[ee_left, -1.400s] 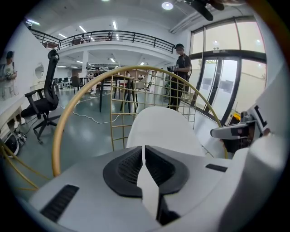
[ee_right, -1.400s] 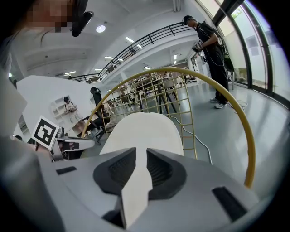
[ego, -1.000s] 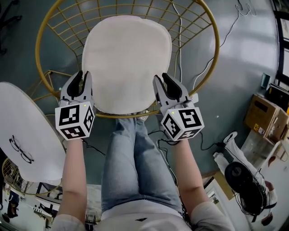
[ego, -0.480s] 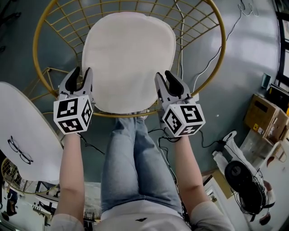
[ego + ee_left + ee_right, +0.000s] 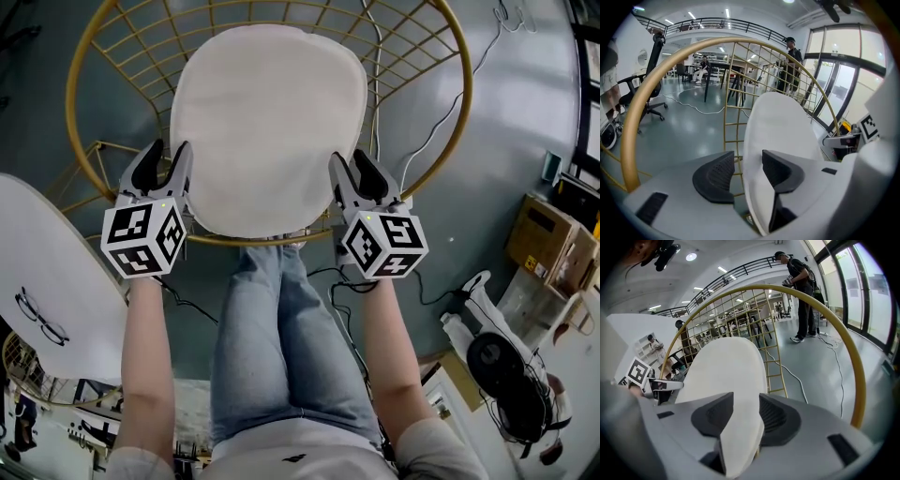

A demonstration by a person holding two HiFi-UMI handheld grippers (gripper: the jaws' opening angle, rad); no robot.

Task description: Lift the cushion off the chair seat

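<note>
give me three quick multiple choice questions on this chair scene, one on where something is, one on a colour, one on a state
1. Where are the two grippers?
A) one at each side edge of the cushion
B) both at its back edge
C) both at its middle

2. What colour is the chair?
A) black
B) gold
C) red

3. The cushion is
A) folded in half
B) lying flat on the chair
C) rolled up

1 A: the left gripper and right gripper flank it, jaws opening, its edge between them.
2 B: gold wire.
3 B: spread out, not lifted.
</note>
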